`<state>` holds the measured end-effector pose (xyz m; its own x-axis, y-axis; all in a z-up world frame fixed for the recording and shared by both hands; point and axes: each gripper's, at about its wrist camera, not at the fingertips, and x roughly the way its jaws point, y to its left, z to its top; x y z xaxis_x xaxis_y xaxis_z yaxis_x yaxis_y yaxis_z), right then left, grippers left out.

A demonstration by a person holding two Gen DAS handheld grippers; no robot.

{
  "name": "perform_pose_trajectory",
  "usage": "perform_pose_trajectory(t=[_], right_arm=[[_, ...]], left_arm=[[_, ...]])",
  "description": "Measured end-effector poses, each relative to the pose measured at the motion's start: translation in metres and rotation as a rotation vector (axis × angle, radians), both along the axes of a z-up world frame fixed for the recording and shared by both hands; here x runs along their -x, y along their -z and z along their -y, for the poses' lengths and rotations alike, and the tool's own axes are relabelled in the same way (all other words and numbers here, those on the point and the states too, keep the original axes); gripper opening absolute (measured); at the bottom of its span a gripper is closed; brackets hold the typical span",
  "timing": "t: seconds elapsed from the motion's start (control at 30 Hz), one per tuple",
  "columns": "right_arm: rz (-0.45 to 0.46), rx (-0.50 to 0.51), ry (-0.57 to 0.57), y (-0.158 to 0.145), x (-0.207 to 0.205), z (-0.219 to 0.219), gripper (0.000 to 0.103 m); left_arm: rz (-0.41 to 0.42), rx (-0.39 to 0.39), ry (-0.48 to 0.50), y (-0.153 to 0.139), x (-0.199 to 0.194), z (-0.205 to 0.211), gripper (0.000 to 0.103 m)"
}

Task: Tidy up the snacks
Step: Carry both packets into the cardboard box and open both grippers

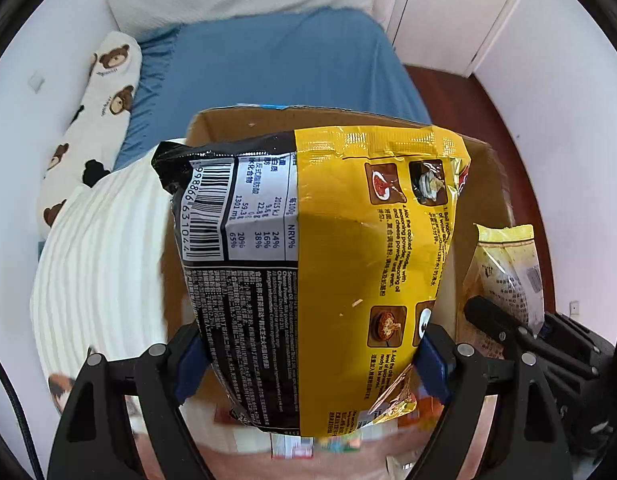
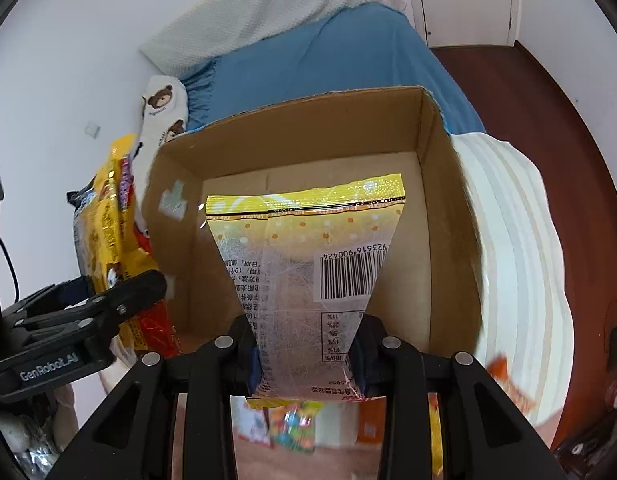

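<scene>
Overhead, both held packets (image 1: 340, 264) (image 2: 308, 280) above the open box's rim (image 2: 308, 98).

White walls (image 1: 60, 40), blue-sheeted bed (image 1: 276, 64), bear-print pillow (image 1: 96, 120), reddish wood floor (image 1: 460, 92), white doors (image 1: 448, 12)

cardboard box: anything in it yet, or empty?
Empty as far as visible: the cardboard box shows bare floor; its near end is hidden by the held packet.

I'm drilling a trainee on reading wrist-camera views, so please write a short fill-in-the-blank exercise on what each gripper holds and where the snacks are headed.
1. The left gripper is shut on a black and ____ noodle packet.
2. The right gripper holds a pale bag over an open ____ box.
3. Behind the box lies a bed with a ____ sheet.

Missing words: yellow; cardboard; blue
</scene>
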<state>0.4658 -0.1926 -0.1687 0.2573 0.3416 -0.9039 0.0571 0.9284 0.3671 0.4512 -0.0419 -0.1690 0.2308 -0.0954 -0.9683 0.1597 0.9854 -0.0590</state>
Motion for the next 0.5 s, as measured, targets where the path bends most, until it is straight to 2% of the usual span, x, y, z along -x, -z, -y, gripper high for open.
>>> perform_pose_trajectory(t=[0.17, 0.3, 0.43, 0.5], right_arm=[[-0.071, 0.01, -0.034, 0.048, -0.06, -0.008, 0.036], [-0.113, 0.027, -0.053, 0.08, -0.087, -0.016, 0.036], [-0.135, 0.032, -0.074, 0.107, -0.107, -0.021, 0.037], [-0.131, 0.033, -0.07, 0.116, -0.115, -0.023, 0.045]], left_arm=[[-0.1, -0.008, -0.029, 0.047, -0.055, 0.006, 0.085], [-0.144, -0.026, -0.038, 0.078, -0.082, 0.006, 0.085], [-0.161, -0.048, -0.041, 0.092, -0.093, 0.005, 0.086], [-0.157, -0.055, -0.038, 0.096, -0.098, 0.003, 0.085]])
